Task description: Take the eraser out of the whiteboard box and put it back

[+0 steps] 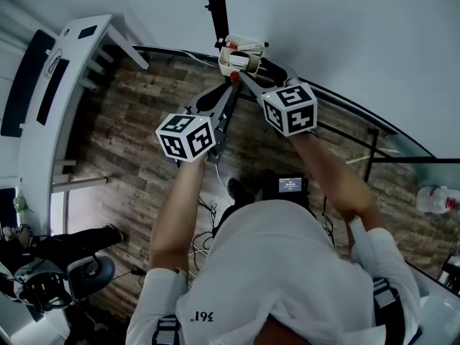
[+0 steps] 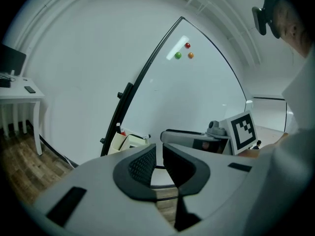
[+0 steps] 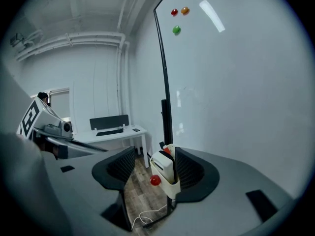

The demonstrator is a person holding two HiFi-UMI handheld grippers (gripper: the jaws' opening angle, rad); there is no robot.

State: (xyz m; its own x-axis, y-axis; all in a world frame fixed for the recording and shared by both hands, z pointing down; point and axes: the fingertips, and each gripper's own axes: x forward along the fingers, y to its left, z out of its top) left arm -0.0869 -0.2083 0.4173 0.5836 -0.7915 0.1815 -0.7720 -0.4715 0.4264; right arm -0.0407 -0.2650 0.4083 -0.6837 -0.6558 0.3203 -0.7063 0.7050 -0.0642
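Note:
A cream whiteboard box point(image 1: 241, 57) hangs on the whiteboard's dark edge, with a white eraser point(image 3: 164, 167) standing in it. A red knob point(image 3: 155, 180) shows on the box front. My right gripper point(image 3: 155, 163) is open, and the box point(image 3: 172, 183) shows in its gap close to the right jaw; no pad presses on it. In the head view the right gripper point(image 1: 251, 76) reaches just under the box. My left gripper point(image 2: 159, 156) has its jaws almost together with nothing between them, and the box point(image 2: 125, 141) lies ahead to its left. The left gripper point(image 1: 224, 99) is lower left of the box.
The whiteboard point(image 1: 345, 34) carries three small magnets point(image 2: 187, 45) high up. A white desk point(image 1: 57, 85) stands at the left on the wood floor. Black stand legs and a white cable point(image 3: 142, 218) lie under the box. A bottle point(image 1: 435, 200) sits at the right.

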